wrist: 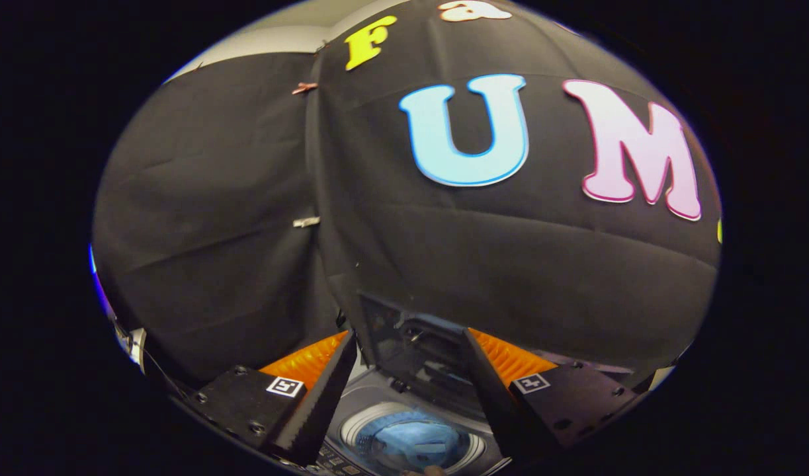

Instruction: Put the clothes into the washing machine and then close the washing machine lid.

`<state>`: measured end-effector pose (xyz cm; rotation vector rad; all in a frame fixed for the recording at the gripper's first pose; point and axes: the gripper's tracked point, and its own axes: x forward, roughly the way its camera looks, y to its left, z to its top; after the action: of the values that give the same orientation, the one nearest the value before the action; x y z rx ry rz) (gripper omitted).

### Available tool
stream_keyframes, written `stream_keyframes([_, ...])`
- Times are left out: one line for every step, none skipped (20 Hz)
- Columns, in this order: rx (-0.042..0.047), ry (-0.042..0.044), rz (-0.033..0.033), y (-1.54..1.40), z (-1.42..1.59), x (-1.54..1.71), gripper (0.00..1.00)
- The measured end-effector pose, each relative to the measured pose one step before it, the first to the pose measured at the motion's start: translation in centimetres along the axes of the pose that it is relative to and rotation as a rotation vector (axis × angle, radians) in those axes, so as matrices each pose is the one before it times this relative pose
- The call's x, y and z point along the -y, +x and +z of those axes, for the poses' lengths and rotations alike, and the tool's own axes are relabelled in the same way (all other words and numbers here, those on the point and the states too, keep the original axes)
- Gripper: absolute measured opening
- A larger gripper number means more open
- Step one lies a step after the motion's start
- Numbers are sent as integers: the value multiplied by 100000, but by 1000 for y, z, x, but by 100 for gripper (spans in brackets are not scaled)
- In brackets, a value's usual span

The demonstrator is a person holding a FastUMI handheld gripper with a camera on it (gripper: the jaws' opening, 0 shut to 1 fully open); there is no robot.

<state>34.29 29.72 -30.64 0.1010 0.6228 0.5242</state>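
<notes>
Gripper view has the gripper [409, 360] spread wide and holding nothing, blue clothes [411, 441] already down in the washing machine [378, 396] drum, so next grab looks like the raised lid [417, 350], rigid, probably light, best taken by its free edge.

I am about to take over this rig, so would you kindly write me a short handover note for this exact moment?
Gripper: open, holding nothing, raised above the washing machine.
Clothes: a blue garment already lies in the drum, seen below between the fingers.
Lid: up, standing open at the back of the machine, just ahead of the fingers.
Done: loading, as far as the view shows.
Left: bring the lid down and shut it.
</notes>
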Motion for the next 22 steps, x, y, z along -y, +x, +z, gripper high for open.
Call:
stream_keyframes([1925,1354,-2808,12,574,1409,99])
stream_keyframes([1723,1136,-2867,390,299,1305,99])
stream_keyframes([1560,1327,-3498,216,482,1474,99])
stream_keyframes([1723,1628,-3525,298,526,1344,99])
stream_keyframes([1303,1555,-3369,338,515,1494,99])
stream_keyframes([841,1465,-3399,149,266,1375,99])
stream_keyframes([518,943,-3273,271,239,1170,99])
stream_keyframes([-148,317,-3801,341,-103,1279,99])
stream_keyframes([-515,-49,-2982,330,-190,1182,99])
stream_keyframes([-1301,-64,-2592,369,-327,872,99])
stream_keyframes([-1514,241,-2034,361,-438,537,99])
stream_keyframes([-1083,235,-1724,318,-289,359,99])
stream_keyframes([-935,-48,-1380,115,-240,332,99])
stream_keyframes([-973,-434,-1202,167,-349,279,99])
stream_keyframes([-1265,-618,-556,300,-345,208,99])
stream_keyframes([-1324,-522,-569,476,-317,106,99])
stream_keyframes([-1584,-329,-473,272,-404,79,99])
stream_keyframes([-1633,61,-527,258,-449,193,99])
stream_keyframes([-1731,269,-368,194,-429,85,99])
stream_keyframes([-1896,803,64,-50,-331,27,99])
stream_keyframes([246,1483,-192,40,79,-11,99])
stream_keyframes([-1243,659,66,59,-303,-4,100])
